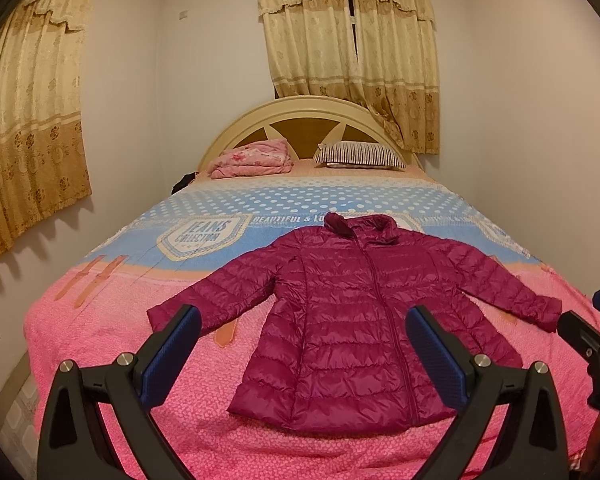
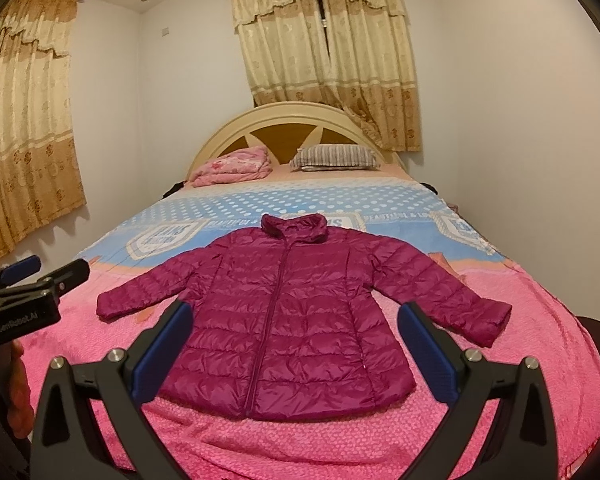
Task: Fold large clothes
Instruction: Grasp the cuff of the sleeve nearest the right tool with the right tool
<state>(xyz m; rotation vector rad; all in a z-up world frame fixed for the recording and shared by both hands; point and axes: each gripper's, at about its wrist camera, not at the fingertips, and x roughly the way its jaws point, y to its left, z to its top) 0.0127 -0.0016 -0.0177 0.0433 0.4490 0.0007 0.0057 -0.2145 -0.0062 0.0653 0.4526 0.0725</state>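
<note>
A magenta quilted puffer jacket [image 1: 352, 312] lies flat and zipped on the bed, collar toward the headboard, both sleeves spread out; it also shows in the right wrist view [image 2: 292, 320]. My left gripper [image 1: 302, 316] is open and empty, held above the bed's near end, in front of the jacket's hem. My right gripper [image 2: 294, 312] is open and empty, also in front of the hem. The right gripper shows at the right edge of the left wrist view [image 1: 596, 320]. The left gripper shows at the left edge of the right wrist view [image 2: 40, 272].
The bed has a pink and blue cover [image 1: 120, 320]. A folded pink quilt [image 1: 252, 158] and a striped pillow [image 1: 360, 154] lie by the cream headboard [image 1: 300, 106]. Curtains [image 1: 348, 52] hang behind; white walls flank the bed on both sides.
</note>
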